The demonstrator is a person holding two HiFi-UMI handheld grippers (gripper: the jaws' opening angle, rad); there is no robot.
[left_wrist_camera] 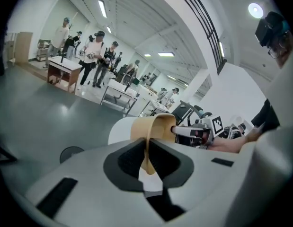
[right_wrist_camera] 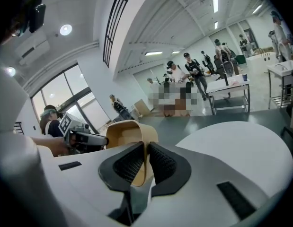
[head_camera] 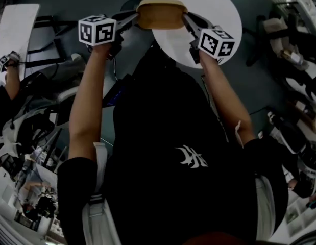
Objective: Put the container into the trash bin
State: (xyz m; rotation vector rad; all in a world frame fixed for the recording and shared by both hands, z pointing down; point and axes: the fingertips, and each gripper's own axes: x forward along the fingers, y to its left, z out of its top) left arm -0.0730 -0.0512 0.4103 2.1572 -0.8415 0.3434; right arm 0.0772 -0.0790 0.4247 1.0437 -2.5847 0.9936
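Note:
A tan paper container [head_camera: 161,14] hangs in the air, held between both grippers in front of the person. My left gripper [head_camera: 135,18] pinches its left rim and my right gripper [head_camera: 187,19] pinches its right rim. In the left gripper view the thin tan wall [left_wrist_camera: 153,129] runs between the left gripper's [left_wrist_camera: 147,150] dark pads, with the right gripper [left_wrist_camera: 193,134] across from it. The right gripper view shows the right gripper [right_wrist_camera: 146,162] clamped on the other rim [right_wrist_camera: 129,134], and the left gripper [right_wrist_camera: 84,138] beyond. No trash bin can be made out for certain.
A round white table [head_camera: 219,9] lies beyond and below the container. A dark round disc [left_wrist_camera: 70,152] sits on the grey floor to the left. Desks, chairs and clutter [head_camera: 295,55] line the right side. Several people stand at work tables [left_wrist_camera: 66,70] far off.

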